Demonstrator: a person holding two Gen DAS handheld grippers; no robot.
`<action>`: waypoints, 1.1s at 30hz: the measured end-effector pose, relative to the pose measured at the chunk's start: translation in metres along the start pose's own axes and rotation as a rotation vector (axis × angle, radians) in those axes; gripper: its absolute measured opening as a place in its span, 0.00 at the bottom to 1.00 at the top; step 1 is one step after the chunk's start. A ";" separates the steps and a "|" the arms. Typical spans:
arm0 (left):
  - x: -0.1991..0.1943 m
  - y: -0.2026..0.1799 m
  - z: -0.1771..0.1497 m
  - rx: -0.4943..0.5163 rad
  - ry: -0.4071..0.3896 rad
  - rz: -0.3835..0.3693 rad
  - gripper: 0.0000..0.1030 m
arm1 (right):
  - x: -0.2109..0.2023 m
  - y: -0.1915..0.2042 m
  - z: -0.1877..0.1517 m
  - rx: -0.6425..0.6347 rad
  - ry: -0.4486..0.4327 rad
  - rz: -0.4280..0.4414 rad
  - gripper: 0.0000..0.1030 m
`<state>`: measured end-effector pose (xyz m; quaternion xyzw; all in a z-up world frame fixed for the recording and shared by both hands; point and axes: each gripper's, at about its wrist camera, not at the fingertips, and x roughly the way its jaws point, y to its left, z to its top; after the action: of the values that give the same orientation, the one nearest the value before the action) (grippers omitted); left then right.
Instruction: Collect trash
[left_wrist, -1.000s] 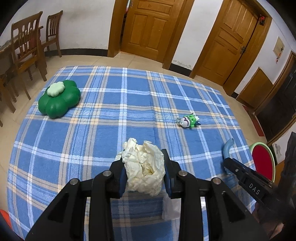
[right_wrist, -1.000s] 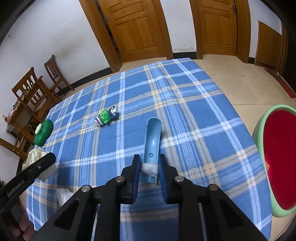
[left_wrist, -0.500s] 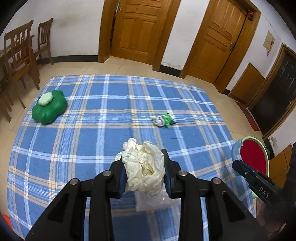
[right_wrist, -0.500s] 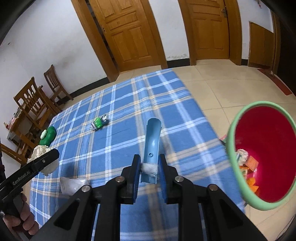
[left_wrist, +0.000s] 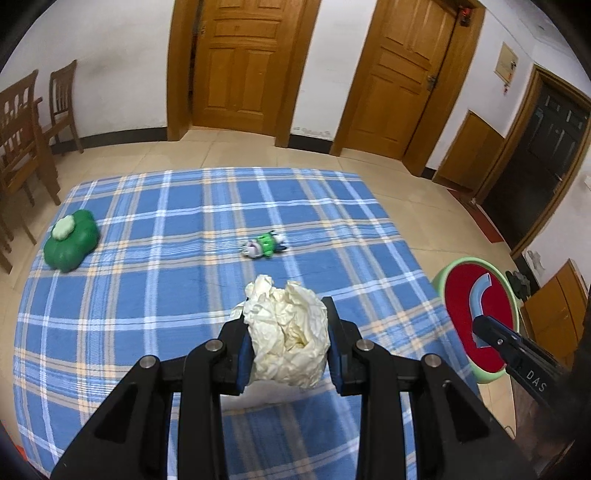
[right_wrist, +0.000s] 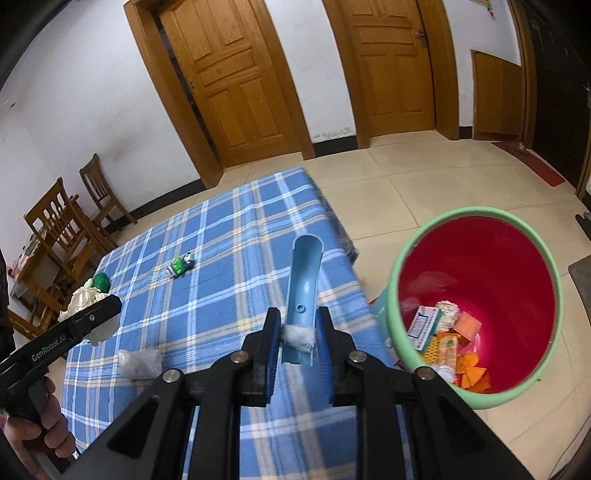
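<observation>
Left gripper (left_wrist: 287, 345) clamps crumpled paper (left_wrist: 286, 334); right gripper (right_wrist: 298, 338) clamps blue plastic piece (right_wrist: 303, 286).

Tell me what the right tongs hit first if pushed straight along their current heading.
Probably the blue plaid tablecloth near its far right edge: the right tongs, shut on the blue curved plastic piece, aim there, with the red bin off to the right. Depth is unclear.
</observation>
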<state>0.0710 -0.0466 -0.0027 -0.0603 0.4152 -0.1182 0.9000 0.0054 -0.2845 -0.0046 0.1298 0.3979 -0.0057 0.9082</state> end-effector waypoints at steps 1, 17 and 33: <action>0.000 -0.004 0.000 0.008 0.001 -0.005 0.32 | -0.003 -0.004 -0.001 0.006 -0.003 -0.004 0.21; 0.020 -0.102 -0.004 0.181 0.073 -0.153 0.32 | -0.022 -0.099 -0.019 0.164 -0.016 -0.114 0.21; 0.058 -0.184 -0.012 0.330 0.145 -0.234 0.32 | -0.019 -0.164 -0.031 0.283 -0.003 -0.169 0.24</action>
<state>0.0687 -0.2397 -0.0148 0.0486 0.4442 -0.2921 0.8456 -0.0485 -0.4368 -0.0493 0.2227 0.4013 -0.1381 0.8777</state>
